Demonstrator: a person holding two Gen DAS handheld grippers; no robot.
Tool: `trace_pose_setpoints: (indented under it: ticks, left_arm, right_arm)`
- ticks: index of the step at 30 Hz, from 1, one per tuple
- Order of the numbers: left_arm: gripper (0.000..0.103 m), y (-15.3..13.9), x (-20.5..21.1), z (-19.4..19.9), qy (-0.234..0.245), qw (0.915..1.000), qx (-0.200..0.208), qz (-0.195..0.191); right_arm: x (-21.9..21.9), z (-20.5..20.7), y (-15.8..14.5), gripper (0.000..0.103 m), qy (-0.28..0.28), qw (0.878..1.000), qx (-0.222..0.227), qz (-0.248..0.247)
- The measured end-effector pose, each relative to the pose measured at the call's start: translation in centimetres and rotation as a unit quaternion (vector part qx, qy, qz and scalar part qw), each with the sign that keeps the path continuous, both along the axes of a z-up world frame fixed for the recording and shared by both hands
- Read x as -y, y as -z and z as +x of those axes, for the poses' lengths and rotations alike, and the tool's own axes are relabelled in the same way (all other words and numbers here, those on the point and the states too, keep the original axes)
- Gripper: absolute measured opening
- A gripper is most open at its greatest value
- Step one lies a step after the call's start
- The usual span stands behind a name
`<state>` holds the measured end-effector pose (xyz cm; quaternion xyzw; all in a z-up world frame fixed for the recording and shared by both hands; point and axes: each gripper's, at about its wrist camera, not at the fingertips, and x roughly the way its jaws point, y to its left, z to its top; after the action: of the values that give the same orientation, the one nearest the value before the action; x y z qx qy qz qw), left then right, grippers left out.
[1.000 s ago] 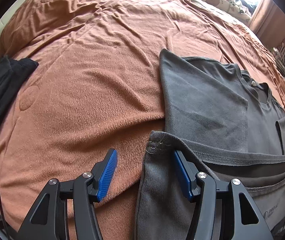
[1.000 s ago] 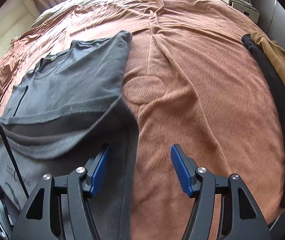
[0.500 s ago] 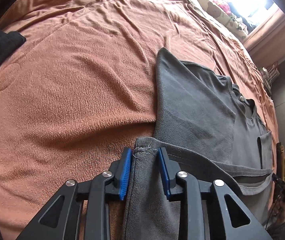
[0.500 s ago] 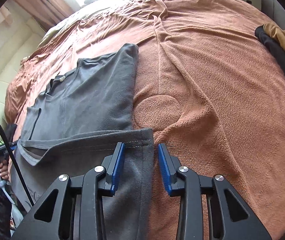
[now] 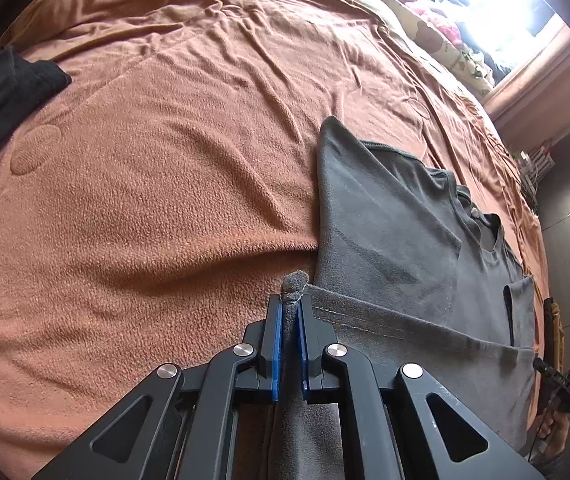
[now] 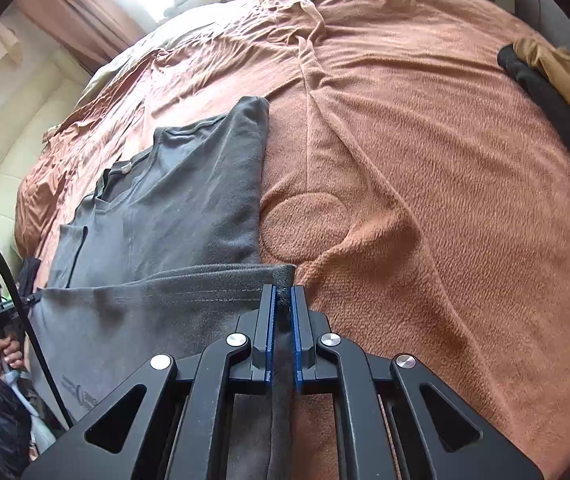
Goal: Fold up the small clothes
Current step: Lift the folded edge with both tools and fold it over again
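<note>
Here the left gripper (image 5: 289, 308) has just been closing and is clamped on a hem corner of the grey T-shirt (image 5: 385, 216), which lies on the brown blanket (image 5: 165, 180) covering the bed. Only the left wrist view shows a black garment (image 5: 1, 96) at ten o'clock. The right gripper (image 6: 282, 298) has likewise just been closing and now pinches the opposite hem corner of the T-shirt (image 6: 189, 200). Only the right wrist view shows a black and tan garment (image 6: 557, 96) at two o'clock and a hand (image 6: 5, 356) at eight o'clock.
</note>
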<state>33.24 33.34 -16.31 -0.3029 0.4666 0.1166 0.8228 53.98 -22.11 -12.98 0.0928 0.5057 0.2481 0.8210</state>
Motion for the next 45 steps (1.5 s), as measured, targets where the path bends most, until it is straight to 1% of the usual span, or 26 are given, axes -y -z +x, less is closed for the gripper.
trace_pose_setpoints:
  ticks: [2, 3, 4, 7, 12, 14, 15, 16, 18, 21, 30, 37, 41, 45]
  left_arm:
    - [0.007, 0.0, 0.2, 0.3, 0.003, 1.0000, -0.001, 0.000]
    - [0.007, 0.0, 0.2, 0.4, 0.004, 1.0000, -0.001, -0.001]
    - [0.007, 0.0, 0.2, 0.5, 0.006, 1.0000, 0.000, -0.002]
    - [0.007, 0.2, 0.1, 0.5, 0.008, 1.0000, -0.002, -0.005]
    - [0.007, 1.1, -0.2, 0.6, 0.008, 0.9997, -0.001, -0.024]
    - [0.007, 1.3, -0.3, 0.5, 0.008, 0.9995, 0.001, -0.031]
    - [0.007, 1.4, -0.3, 0.5, 0.008, 0.9994, 0.002, -0.034]
    - [0.007, 1.3, -0.3, 0.5, 0.007, 0.9993, 0.006, -0.036]
    - [0.007, 0.8, -0.3, 0.4, 0.010, 0.9996, 0.011, -0.024]
    - [0.007, -0.7, 0.0, 0.0, 0.018, 0.9995, 0.025, -0.002]
    - [0.007, -4.6, 0.4, -1.2, 0.021, 0.9975, 0.059, 0.033]
    - [0.006, -7.9, 0.5, -1.9, 0.013, 0.9946, 0.092, 0.047]
    - [0.006, -10.6, 0.1, -1.9, 0.009, 0.9911, 0.121, 0.056]
    - [0.006, -12.9, 0.0, -0.7, 0.008, 0.9883, 0.134, 0.072]
  right_arm:
    - [0.5, 0.2, 0.1, 0.021, 0.004, 1.000, -0.011, 0.012]
    - [0.7, 0.2, 0.2, 0.036, 0.004, 1.000, -0.014, 0.019]
    - [0.9, 0.3, 0.2, 0.046, 0.005, 1.000, -0.016, 0.025]
    - [1.2, 0.3, 0.4, 0.046, 0.005, 0.999, -0.014, 0.036]
    - [0.8, 1.0, 1.4, 0.046, -0.005, 0.998, -0.028, 0.055]
    - [0.3, 1.3, 1.6, 0.043, -0.011, 0.998, -0.027, 0.056]
    - [0.0, 1.4, 1.7, 0.033, -0.013, 0.998, -0.024, 0.051]
    - [-0.2, 1.4, 1.6, 0.020, -0.014, 0.999, -0.023, 0.046]
    - [-0.5, 1.2, 1.3, 0.009, -0.014, 0.999, -0.018, 0.039]
    - [-0.7, 0.5, 0.3, 0.005, -0.017, 0.999, -0.001, 0.043]
    - [-0.2, -1.5, -2.8, 0.004, -0.013, 0.998, 0.047, 0.029]
    - [0.4, -3.0, -5.8, 0.004, -0.011, 0.996, 0.088, 0.031]
    - [0.7, -3.5, -8.1, 0.004, -0.007, 0.993, 0.116, 0.036]
    - [0.4, -3.4, -10.1, 0.004, -0.006, 0.990, 0.140, 0.034]
